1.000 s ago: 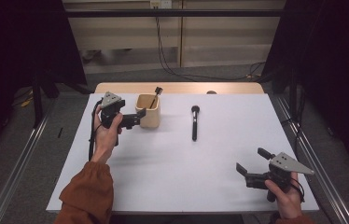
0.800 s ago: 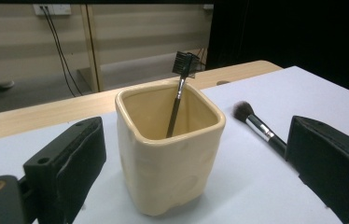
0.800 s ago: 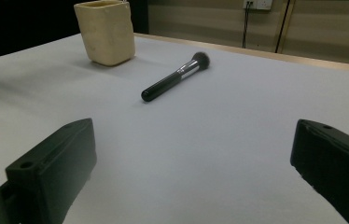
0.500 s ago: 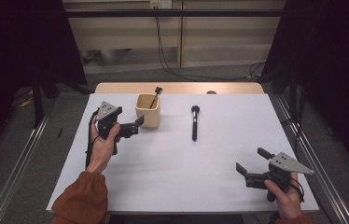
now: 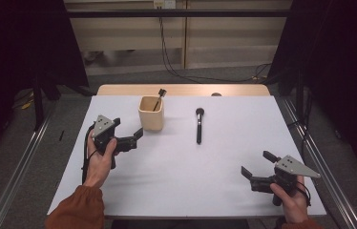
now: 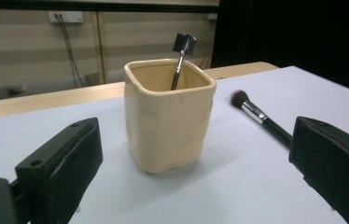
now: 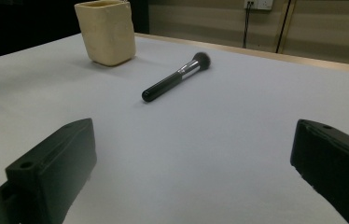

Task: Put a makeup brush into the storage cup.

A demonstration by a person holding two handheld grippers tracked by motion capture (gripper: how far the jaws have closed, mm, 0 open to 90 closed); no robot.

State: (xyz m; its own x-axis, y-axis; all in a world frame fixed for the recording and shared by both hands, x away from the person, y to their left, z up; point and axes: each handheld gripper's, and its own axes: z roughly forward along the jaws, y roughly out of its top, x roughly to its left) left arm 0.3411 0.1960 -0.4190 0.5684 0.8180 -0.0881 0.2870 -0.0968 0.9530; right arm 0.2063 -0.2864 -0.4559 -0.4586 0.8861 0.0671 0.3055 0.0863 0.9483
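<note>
Left gripper [image 5: 136, 137], jaws wide and empty, sits just beside the cup [image 5: 151, 113] near the tabletop's far edge; a small brush [image 6: 180, 58] leans inside, seemingly loose. Right gripper [image 5: 256, 171], equally wide, hovers by the near right corner. The makeup brush [image 5: 198, 125] lies mid-table. A careless nudge could tip the cup.

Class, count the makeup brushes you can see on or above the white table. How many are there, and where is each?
2. One small brush stands inside the cream cup; one large black brush lies flat on the table, right of the cup. The cup's inside is partly hidden.
</note>
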